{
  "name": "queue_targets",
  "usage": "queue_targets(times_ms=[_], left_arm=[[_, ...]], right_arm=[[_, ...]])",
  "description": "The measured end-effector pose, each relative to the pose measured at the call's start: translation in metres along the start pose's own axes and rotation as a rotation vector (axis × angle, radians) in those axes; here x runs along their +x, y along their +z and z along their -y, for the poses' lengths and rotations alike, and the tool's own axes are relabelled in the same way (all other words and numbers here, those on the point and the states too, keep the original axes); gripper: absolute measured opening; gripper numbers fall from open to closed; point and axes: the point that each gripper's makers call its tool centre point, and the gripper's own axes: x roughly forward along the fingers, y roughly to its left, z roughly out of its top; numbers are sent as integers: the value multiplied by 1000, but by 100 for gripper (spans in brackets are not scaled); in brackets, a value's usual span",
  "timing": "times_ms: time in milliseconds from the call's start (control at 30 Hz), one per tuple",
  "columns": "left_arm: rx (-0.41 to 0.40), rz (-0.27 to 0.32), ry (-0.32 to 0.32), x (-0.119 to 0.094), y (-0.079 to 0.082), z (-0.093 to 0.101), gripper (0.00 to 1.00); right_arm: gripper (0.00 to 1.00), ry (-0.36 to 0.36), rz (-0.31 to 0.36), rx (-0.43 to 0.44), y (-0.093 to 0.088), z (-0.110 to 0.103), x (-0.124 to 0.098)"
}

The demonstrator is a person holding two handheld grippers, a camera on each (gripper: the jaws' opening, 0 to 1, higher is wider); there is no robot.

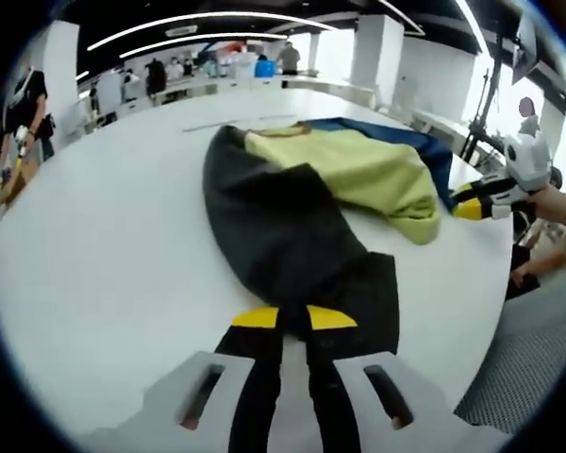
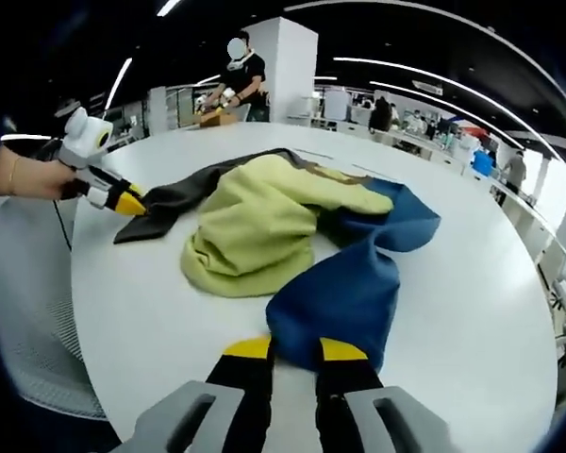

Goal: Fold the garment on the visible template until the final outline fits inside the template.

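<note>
Flanking garment (image 2: 292, 245) on table (image 2: 472, 283): grippers (image 2: 294, 349).

Left gripper (image 1: 293, 319) looks clamped shut, right gripper (image 2: 296, 350) too I think, both low, held out by a hand (image 2: 33, 177) each.

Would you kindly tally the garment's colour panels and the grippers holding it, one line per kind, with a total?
Dark grey panel: 1
Yellow-green panel: 1
Blue panel: 1
Grippers shut on the garment: 2, left gripper and right gripper
Total: 5
</note>
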Motion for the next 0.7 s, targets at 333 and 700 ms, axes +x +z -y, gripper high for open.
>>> queue_targets(times_ms=[333, 700], left_arm=[[-31, 35, 8, -7, 10, -4, 0], [-104, 129, 80, -30, 32, -29, 0]], right_arm=[[0, -38, 30, 13, 12, 14, -11], [0, -139, 139, 45, 54, 50, -45]])
